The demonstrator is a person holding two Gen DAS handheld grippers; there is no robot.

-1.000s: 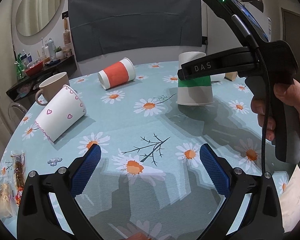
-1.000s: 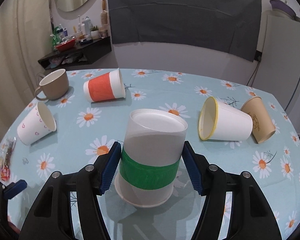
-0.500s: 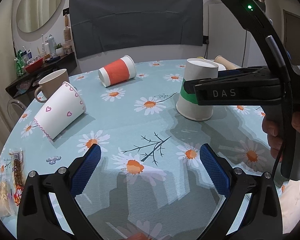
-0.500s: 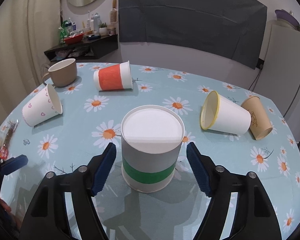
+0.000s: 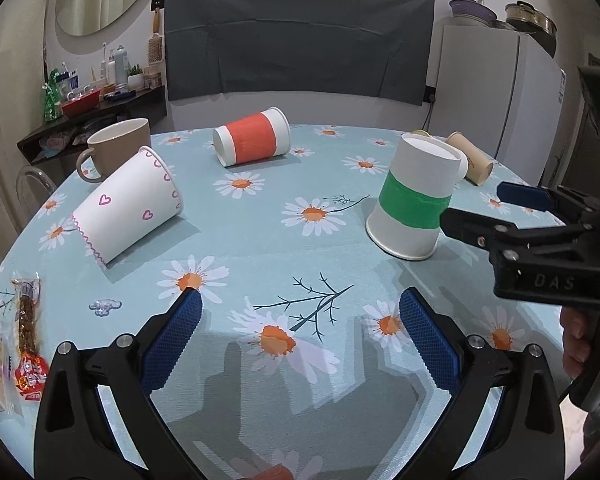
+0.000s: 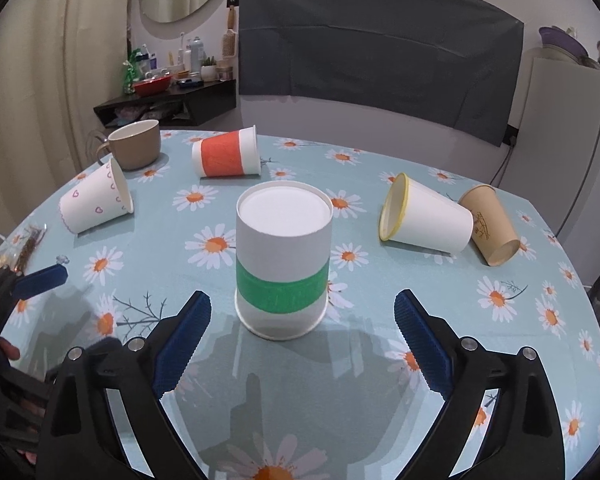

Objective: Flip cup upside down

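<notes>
A white paper cup with a green band (image 6: pixel 283 260) stands upside down on the daisy tablecloth, base up; it also shows in the left wrist view (image 5: pixel 416 196). My right gripper (image 6: pixel 302 344) is open and empty, just short of the cup, touching nothing. My left gripper (image 5: pixel 300 340) is open and empty over bare cloth at the front left. The right gripper's body (image 5: pixel 548 248) shows at the right of the left wrist view.
Lying on their sides: a heart-print cup (image 5: pixel 128 208), an orange-banded cup (image 5: pixel 252 142), a yellow-rimmed cup (image 6: pixel 426 220) and a brown paper cup (image 6: pixel 490 226). A tan mug (image 5: pixel 114 148) stands far left. Snack packets (image 5: pixel 24 344) lie at the left table edge.
My right gripper opened, let go of the green-banded cup and drew back toward me. The cup stays standing upside down. The left gripper has hardly moved.
</notes>
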